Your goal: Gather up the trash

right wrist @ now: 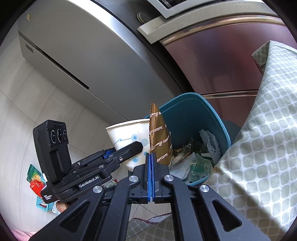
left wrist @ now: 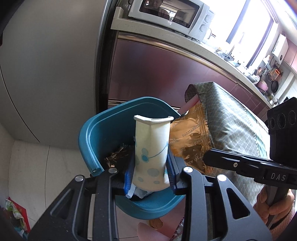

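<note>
A squashed white paper cup (left wrist: 151,152) with blue dots stands upright between the blue pads of my left gripper (left wrist: 150,173), which is shut on it, right over the teal trash bin (left wrist: 89,137). My right gripper (right wrist: 150,157) is shut on a gold foil wrapper (right wrist: 158,139), pinched at its lower edge and held up beside the cup (right wrist: 128,137) at the rim of the bin (right wrist: 196,107). The same gold wrapper (left wrist: 189,140) shows in the left wrist view just right of the cup. Scraps and wrappers lie inside the bin.
A table draped in a green patterned cloth (right wrist: 259,148) stands right against the bin. Behind are a grey fridge (right wrist: 74,55) and maroon cabinets (left wrist: 167,70) with a microwave (left wrist: 170,14) on top. Colourful wrappers (right wrist: 36,179) lie on the tiled floor at the left.
</note>
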A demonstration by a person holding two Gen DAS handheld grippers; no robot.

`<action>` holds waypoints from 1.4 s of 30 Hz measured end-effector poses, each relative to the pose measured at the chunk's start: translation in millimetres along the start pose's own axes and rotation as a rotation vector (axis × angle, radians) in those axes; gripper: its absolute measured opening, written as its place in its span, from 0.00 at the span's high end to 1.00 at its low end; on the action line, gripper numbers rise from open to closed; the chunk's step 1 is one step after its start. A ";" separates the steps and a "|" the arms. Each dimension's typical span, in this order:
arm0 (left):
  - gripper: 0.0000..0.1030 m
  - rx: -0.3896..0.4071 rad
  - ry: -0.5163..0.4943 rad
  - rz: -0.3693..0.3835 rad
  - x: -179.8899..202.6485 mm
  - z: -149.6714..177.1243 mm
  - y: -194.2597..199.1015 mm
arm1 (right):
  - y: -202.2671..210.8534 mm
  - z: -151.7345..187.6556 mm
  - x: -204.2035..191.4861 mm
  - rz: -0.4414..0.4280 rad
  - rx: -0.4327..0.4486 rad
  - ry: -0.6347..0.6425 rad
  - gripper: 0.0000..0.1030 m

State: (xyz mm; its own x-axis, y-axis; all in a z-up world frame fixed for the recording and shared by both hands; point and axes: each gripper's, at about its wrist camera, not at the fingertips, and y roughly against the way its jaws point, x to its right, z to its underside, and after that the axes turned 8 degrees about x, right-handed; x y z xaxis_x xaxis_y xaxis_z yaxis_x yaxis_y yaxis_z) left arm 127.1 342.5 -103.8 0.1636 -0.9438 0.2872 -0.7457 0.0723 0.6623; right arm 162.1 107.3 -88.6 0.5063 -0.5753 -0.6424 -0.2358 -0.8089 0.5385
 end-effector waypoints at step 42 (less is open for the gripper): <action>0.13 0.227 -0.119 0.062 70.1 25.1 94.8 | 112.2 54.9 -4.0 0.141 0.206 0.164 0.42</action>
State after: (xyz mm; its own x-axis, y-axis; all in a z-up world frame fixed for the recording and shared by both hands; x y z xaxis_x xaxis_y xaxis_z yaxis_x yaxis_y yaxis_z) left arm 51.6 275.1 -38.2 0.0460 -0.9720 0.2306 -0.8800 0.0698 0.4698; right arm 88.2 12.2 -55.6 0.5795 -0.6702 -0.4636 -0.4685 -0.7395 0.4835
